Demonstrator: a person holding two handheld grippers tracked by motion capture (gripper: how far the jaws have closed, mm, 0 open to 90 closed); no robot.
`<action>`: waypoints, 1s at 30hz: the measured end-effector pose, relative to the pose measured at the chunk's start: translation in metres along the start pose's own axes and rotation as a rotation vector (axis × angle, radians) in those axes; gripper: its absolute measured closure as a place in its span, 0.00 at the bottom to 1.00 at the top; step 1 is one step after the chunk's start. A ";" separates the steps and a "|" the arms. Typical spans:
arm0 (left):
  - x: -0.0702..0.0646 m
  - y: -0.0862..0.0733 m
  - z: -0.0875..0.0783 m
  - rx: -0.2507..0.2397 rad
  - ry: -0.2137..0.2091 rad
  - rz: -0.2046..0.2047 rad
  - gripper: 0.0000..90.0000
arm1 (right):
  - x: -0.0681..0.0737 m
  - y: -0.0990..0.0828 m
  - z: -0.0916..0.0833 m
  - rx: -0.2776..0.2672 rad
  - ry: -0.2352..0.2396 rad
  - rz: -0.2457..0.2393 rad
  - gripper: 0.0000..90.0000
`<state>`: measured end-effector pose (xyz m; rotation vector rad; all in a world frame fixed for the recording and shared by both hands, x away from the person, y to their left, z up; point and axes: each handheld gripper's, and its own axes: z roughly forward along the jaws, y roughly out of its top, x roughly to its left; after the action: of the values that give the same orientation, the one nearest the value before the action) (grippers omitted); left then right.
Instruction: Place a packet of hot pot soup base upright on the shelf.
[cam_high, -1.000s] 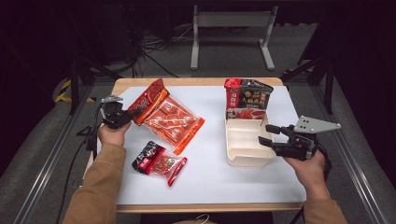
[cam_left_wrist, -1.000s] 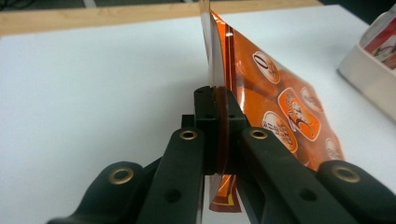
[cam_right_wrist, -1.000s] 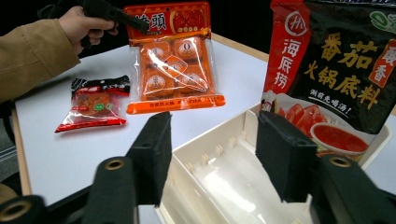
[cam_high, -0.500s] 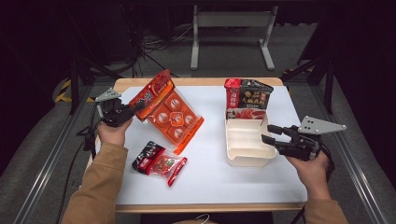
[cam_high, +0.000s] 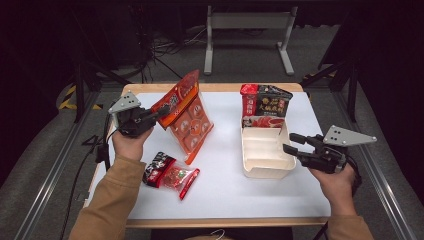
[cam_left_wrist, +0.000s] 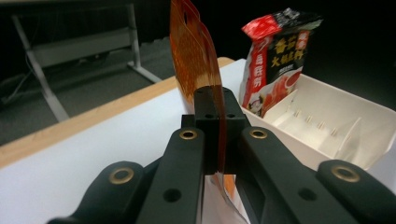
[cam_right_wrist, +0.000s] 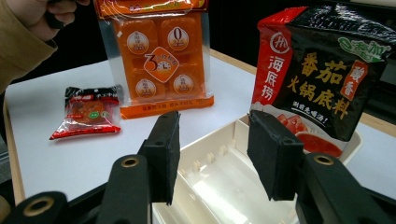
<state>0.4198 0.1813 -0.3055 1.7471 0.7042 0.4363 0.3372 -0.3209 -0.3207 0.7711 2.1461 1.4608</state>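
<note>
At the upper left of the high view, the left gripper (cam_high: 156, 113) is clamped on the top edge of the flat orange plastic snack packet (cam_high: 187, 122), whose bottom edge rests on the white counter (cam_high: 225, 185). The thin edge could slip free. The right gripper (cam_high: 294, 144), jaws apart and empty, hovers over the cream divided plastic tray (cam_high: 267, 167).

The high view is looking forward and down on the whole surface (cam_high: 225, 195) from the person's side. Each gripper view is riding close behind its own jaws — both are taking in the white tray (cam_left_wrist: 327, 121) and the dark sauce packet (cam_right_wrist: 327, 70).
</note>
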 end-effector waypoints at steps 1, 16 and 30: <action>-0.003 0.002 0.000 -0.010 -0.005 0.010 1.00 | 0.000 0.000 -0.001 -0.001 -0.001 0.000 0.59; -0.034 0.021 -0.020 -0.063 -0.050 0.123 1.00 | 0.007 0.006 0.000 -0.010 0.007 -0.025 0.60; -0.061 0.037 -0.035 -0.037 -0.163 0.187 1.00 | 0.019 0.024 0.009 -0.001 0.061 -0.049 0.58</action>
<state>0.3612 0.1604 -0.2565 1.7977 0.4164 0.4255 0.3338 -0.2953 -0.3025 0.6770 2.1937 1.4782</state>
